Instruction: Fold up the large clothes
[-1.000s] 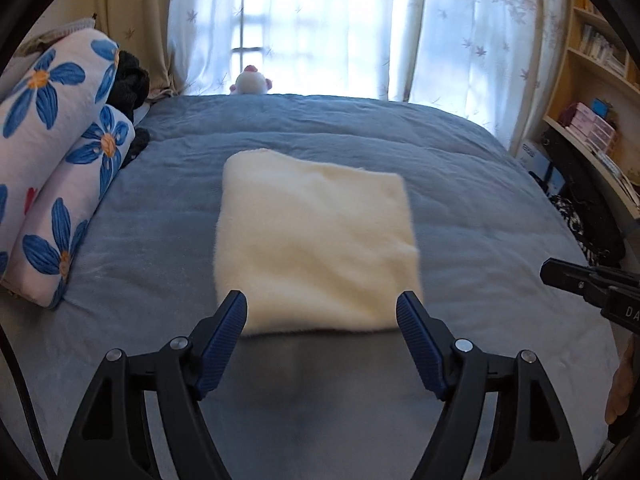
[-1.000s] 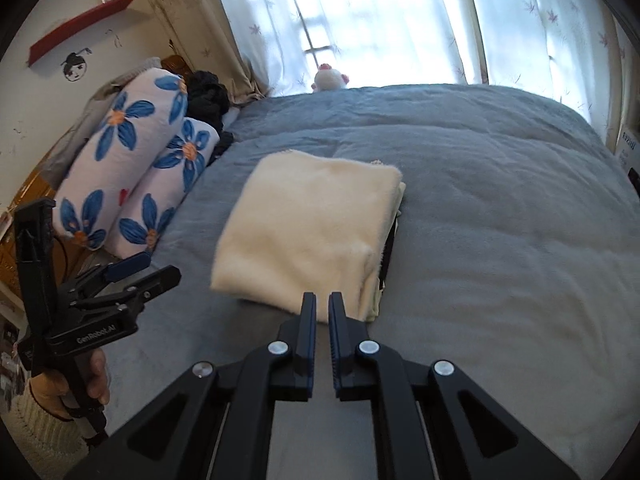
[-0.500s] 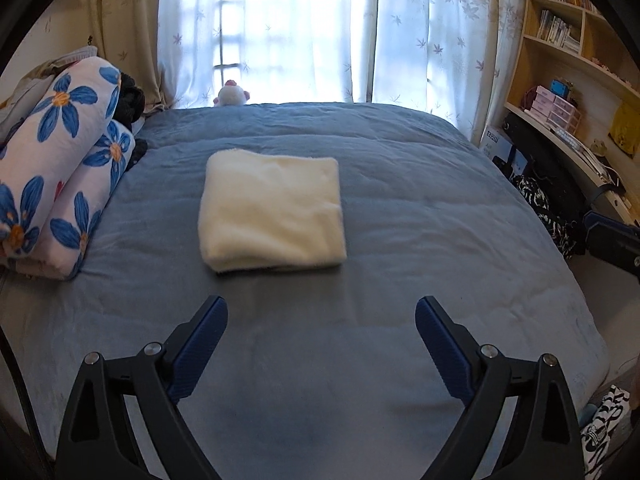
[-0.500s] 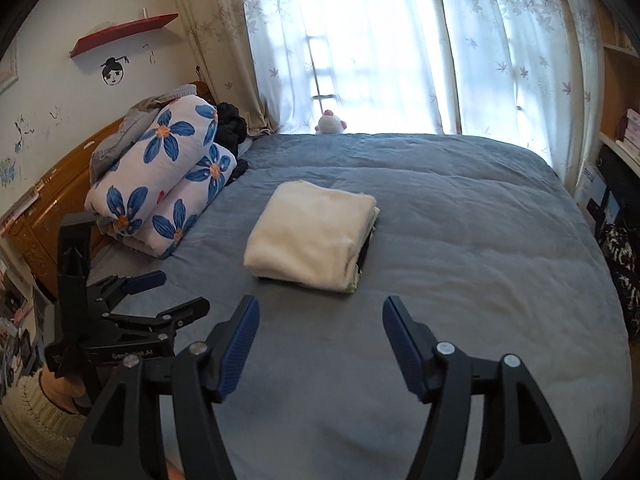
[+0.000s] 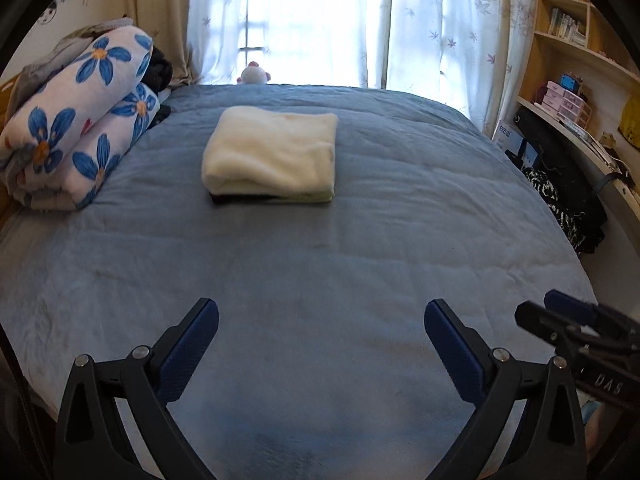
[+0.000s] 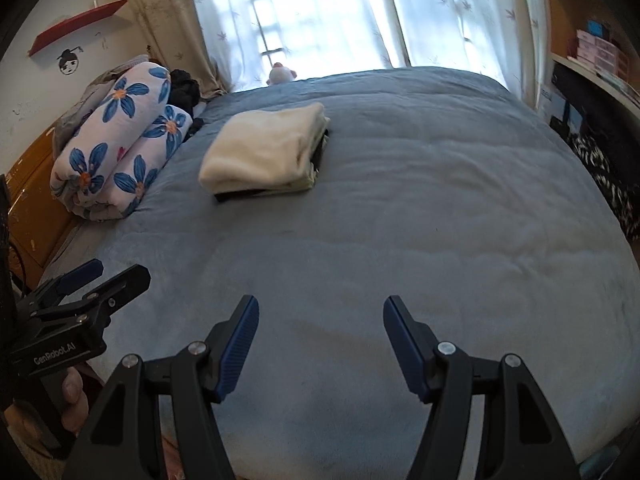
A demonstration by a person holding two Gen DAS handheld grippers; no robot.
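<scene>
The cream folded cloth sits on a small pile in the middle of the blue bed. The left tool has just opened wide. The right tool is apart too. Both hold nothing.

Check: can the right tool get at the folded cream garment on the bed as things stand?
Probably yes. The right tool is open and empty, with only bare blue bedspread between it and the folded cream garment; it must travel forward first.
</scene>
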